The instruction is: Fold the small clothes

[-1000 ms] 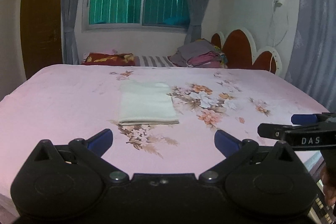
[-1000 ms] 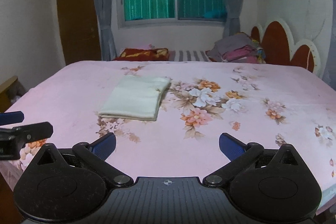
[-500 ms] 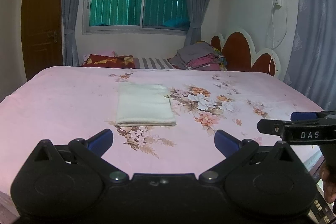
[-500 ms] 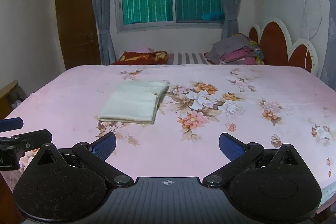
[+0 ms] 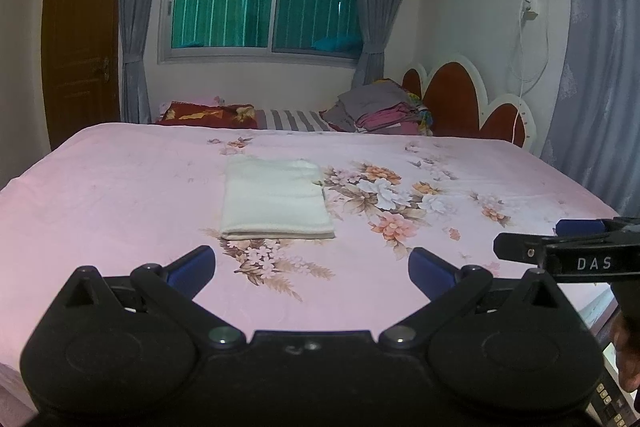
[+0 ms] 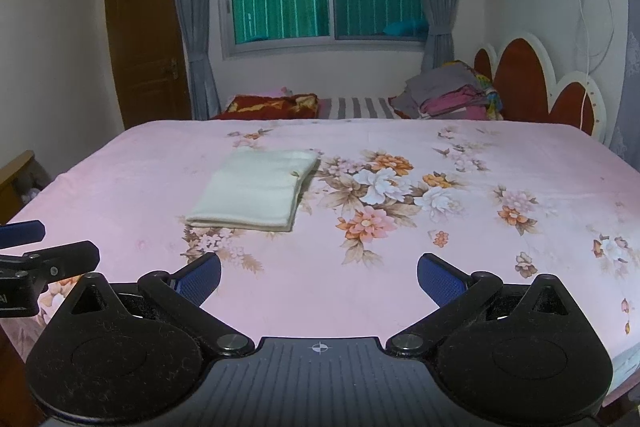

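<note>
A folded cream cloth (image 5: 276,197) lies flat on the pink floral bedsheet (image 5: 100,195), a neat rectangle near the bed's middle. It also shows in the right wrist view (image 6: 256,189). My left gripper (image 5: 312,267) is open and empty, held back over the near edge of the bed, well short of the cloth. My right gripper (image 6: 319,273) is open and empty too, beside the left one. The right gripper shows side-on at the right edge of the left wrist view (image 5: 568,251); the left gripper shows at the left edge of the right wrist view (image 6: 36,259).
A pile of folded clothes (image 5: 380,109) sits at the bed's far right by the red headboard (image 5: 456,99). A red patterned pillow (image 5: 208,115) lies at the far side. A brown door (image 6: 144,43) stands at the left. A window with curtains is behind.
Both grippers have pulled back and tilted up a little; the cloth sits lower and farther in both views. The cloth itself has not moved.
</note>
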Demonstrator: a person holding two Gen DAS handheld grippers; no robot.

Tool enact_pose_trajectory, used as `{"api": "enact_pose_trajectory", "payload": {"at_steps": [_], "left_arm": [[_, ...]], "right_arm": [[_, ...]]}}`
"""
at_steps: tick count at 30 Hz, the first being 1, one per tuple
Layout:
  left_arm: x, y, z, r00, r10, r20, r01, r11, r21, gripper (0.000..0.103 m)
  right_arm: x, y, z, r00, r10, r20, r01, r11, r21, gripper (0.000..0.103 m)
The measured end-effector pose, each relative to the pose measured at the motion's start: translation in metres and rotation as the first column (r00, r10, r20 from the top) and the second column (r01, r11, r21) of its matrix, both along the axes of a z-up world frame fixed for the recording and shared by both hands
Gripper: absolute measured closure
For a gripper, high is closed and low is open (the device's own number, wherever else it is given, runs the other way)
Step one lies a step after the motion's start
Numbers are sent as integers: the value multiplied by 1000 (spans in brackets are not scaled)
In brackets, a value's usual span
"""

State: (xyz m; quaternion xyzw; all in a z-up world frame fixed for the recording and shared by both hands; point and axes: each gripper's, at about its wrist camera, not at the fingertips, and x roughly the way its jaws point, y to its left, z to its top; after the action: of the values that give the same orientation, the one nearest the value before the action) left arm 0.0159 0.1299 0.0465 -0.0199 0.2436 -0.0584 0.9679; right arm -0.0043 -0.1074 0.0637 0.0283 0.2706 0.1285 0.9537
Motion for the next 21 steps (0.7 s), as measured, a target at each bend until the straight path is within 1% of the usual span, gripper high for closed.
{"api": "enact_pose_trajectory", "payload": {"at_steps": [21], "left_arm": [[1,1,-3,1000,-3,1,3,1000,12,1]], "right_arm": [[-2,0,-2,1000,-5,-8,5,1000,-3,0]]}}
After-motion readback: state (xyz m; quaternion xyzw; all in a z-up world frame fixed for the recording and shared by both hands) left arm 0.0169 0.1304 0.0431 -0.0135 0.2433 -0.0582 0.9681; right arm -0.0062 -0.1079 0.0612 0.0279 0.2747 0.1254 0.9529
